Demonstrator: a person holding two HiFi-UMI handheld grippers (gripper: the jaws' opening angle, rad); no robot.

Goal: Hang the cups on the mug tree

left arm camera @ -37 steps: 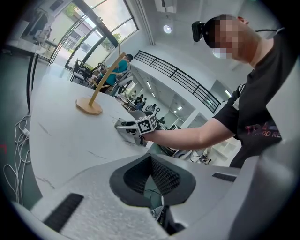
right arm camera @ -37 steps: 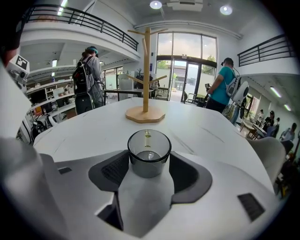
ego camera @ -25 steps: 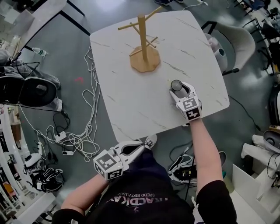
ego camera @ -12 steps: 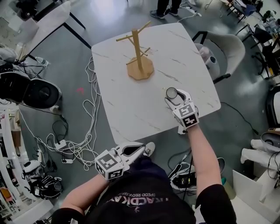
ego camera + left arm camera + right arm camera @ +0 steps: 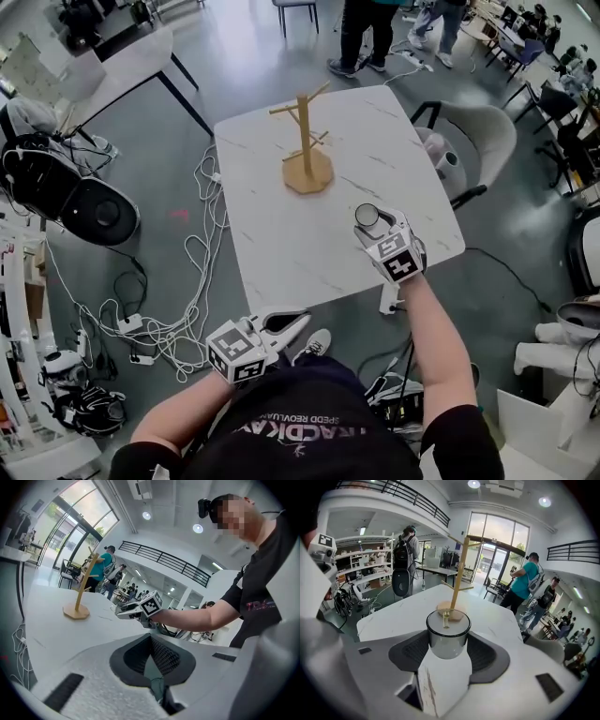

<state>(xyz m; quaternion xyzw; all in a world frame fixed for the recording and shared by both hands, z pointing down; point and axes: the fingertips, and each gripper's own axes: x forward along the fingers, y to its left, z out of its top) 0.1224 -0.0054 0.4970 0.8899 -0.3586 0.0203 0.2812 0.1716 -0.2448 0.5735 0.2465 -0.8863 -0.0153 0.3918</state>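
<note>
Presently the right gripper (image 5: 449, 649) pinches a grey cup (image 5: 448, 634) upright, at the lower right of the white table (image 5: 281, 234) in the head view. The left gripper (image 5: 151, 657) is pressed together and empty, off the table's near edge at lower left. The mug tree (image 5: 305, 141) stands at upper centre, apart from the cup, with bare tabletop between. Cables (image 5: 202, 281) lie on the floor at left; a chair (image 5: 483, 141) stands at right.

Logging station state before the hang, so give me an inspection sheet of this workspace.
Surface: white marbled table, bare besides the job's things.
Job's things: wooden mug tree upright, pegs empty; cup held in right gripper.
Clutter: nothing seen on the table.
Grippers: right gripper shut on cup over table; left gripper shut, empty, off the near edge.
Cables: white cables on floor left of table.
Surroundings: chair at right, people standing beyond table.
</note>
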